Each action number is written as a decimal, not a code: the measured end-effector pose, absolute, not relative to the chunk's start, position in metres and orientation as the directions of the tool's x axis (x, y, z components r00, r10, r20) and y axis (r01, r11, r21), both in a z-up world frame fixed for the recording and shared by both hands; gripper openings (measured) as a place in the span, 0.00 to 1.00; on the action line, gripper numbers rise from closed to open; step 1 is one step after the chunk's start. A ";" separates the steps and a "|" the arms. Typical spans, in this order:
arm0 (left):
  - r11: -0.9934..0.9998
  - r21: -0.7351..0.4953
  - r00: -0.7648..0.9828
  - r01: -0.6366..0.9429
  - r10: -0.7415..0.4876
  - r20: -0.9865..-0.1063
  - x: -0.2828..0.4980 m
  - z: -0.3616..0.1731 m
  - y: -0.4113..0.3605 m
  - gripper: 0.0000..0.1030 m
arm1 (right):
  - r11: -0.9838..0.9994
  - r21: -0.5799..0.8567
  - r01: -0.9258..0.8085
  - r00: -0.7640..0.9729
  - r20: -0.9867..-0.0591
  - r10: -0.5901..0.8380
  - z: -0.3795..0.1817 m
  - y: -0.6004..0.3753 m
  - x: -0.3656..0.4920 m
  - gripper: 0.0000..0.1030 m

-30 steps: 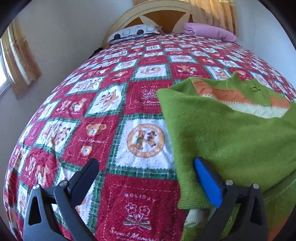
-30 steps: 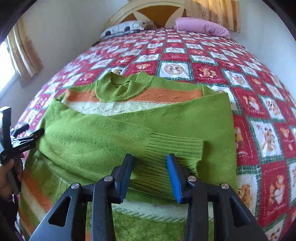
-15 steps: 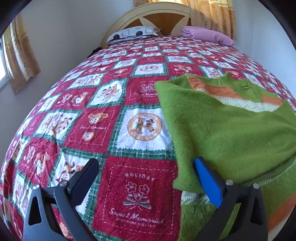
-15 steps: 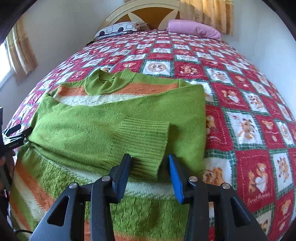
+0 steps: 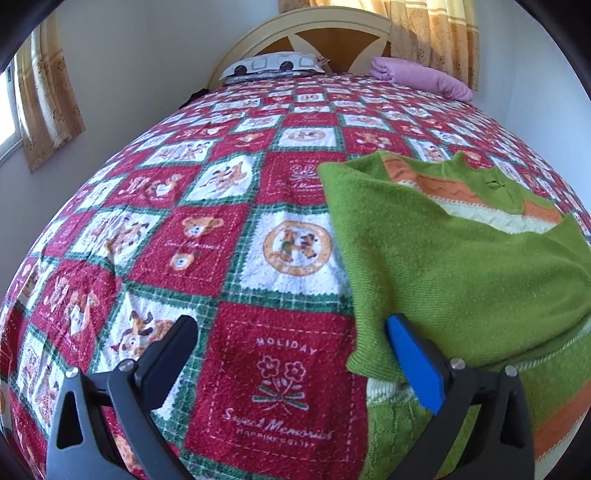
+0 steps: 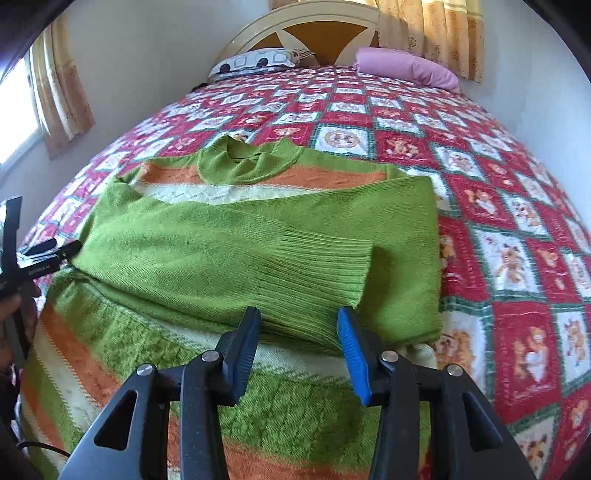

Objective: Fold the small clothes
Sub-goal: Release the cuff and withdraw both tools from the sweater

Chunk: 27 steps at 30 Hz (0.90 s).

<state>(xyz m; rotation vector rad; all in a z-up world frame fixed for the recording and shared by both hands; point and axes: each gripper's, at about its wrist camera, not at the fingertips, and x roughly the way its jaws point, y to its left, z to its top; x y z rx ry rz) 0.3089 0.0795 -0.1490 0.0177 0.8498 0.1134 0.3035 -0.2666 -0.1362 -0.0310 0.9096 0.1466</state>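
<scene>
Grippers nearest: right gripper (image 6: 299, 350) with fingers spread, nothing between them, poised over the lower body of the green sweater (image 6: 258, 236), just short of the ribbed cuff (image 6: 325, 269) of a sleeve folded across the chest. Left gripper (image 5: 291, 354) also spread wide and empty, above the patchwork quilt (image 5: 184, 229) at the sweater's left edge. Sweater lies flat on the quilt, collar toward the headboard (image 6: 314, 29). Farther off, a patterned pillow (image 6: 258, 61) and a purple pillow (image 6: 406, 68).
</scene>
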 end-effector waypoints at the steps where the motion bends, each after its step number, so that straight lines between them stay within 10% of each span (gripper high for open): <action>1: 0.994 0.059 0.658 -0.089 0.103 -0.746 0.307 -0.147 0.080 1.00 | 0.991 0.037 -0.132 0.607 -0.787 0.110 -0.135 -0.268 0.302 0.48; 27: 0.998 0.061 0.711 0.026 0.024 -0.703 0.241 -0.122 0.048 1.00 | 0.987 0.055 -0.150 0.593 -0.794 0.135 -0.126 -0.245 0.244 0.54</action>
